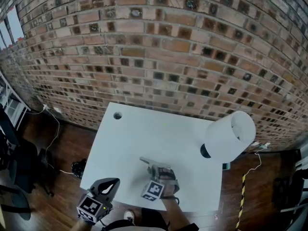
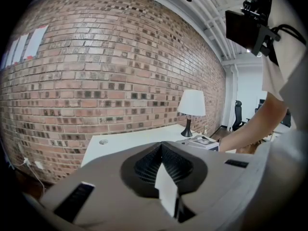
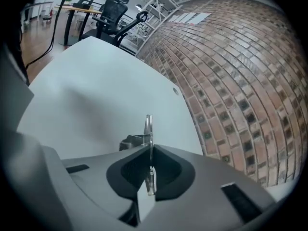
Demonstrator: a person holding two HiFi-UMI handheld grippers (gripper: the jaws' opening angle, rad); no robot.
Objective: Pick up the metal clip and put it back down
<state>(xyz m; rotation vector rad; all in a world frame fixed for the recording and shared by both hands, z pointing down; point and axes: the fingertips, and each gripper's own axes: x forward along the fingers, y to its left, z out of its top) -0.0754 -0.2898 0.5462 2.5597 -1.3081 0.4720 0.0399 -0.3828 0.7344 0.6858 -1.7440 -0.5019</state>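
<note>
R gripper (image 3: 150,153) has its jaws pressed together on the thin metal handle of the clip (image 3: 148,129). The clip's black body sticks out just left of the jaw tips. In head view the clip (image 1: 146,160) is at the near-middle of the white table (image 1: 144,129), low over it; can't tell if it touches the top. L gripper (image 1: 111,182) hangs off the table's near-left edge, jaws together, nothing btwn them, well apart from the clip. Lamp (image 1: 230,135) stands at the right side, out of the way.

Judgement: the pinch is on, so the step is lift-and-set-down. To do it well:
- Hold the squeeze steady, since the handle looks thin & slick and could pivot on the body.
- Raise straight up w/o rolling the wrist.
- Lower until the body sits flat before spreading the jaws.
- Leave L gripper parked.
</note>
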